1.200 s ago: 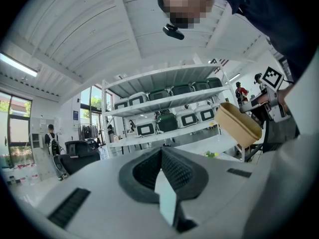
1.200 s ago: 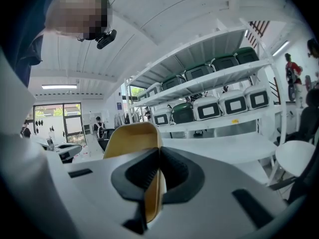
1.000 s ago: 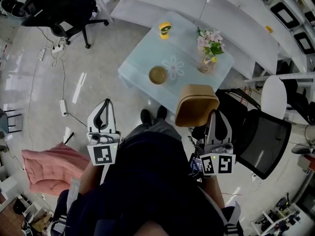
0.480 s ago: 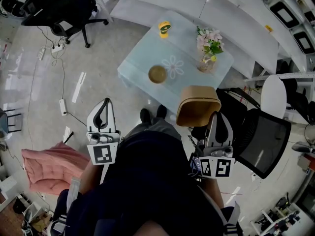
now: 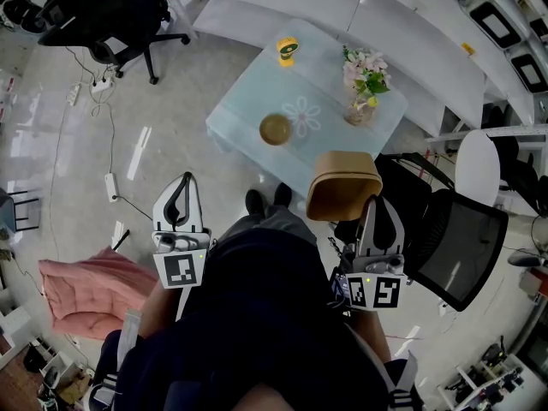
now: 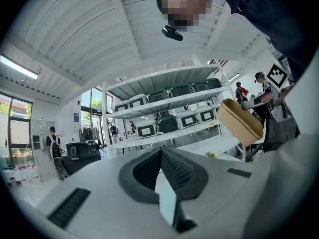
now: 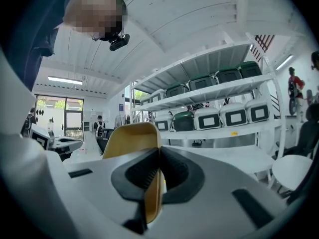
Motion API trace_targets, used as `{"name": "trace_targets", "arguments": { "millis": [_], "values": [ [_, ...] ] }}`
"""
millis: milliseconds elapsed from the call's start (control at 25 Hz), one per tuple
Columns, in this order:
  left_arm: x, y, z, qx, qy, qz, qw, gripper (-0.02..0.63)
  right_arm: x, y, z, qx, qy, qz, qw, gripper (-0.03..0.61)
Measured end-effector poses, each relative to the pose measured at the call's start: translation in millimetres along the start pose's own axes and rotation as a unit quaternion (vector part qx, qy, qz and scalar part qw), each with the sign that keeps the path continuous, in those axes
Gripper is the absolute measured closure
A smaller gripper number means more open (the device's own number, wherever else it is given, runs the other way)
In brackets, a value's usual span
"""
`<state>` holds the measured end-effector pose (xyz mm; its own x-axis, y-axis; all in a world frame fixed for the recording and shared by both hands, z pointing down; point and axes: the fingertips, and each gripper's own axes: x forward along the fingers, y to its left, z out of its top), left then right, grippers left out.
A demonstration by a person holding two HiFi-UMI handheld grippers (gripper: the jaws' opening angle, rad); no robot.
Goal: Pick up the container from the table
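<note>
Pinching the container (image 5: 343, 187) wall between its jaws, the right gripper (image 5: 378, 202) holds it ahead.

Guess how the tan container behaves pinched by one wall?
Probably light: the right gripper holds the container out by one wall alone. The wall looks thin, so it may flex. Gripped off-centre, it could pivot.

The right gripper (image 5: 378, 205) rolls a touch, its marker cube (image 5: 374, 291) squaring up, and the gripped container (image 5: 342, 187) tilts with it.
</note>
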<state>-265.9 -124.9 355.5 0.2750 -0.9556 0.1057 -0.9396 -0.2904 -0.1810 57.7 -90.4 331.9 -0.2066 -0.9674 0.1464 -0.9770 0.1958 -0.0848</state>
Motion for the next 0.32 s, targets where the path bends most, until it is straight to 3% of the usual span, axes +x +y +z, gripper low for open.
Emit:
{"name": "trace_targets", "arguments": {
  "millis": [320],
  "values": [
    [0.5,-2.3,-0.2,-0.002,0.002,0.0,1.0,0.609,0.5,-3.9,-3.0,0.0,0.002,-0.003,1.0,0.568]
  ]
}}
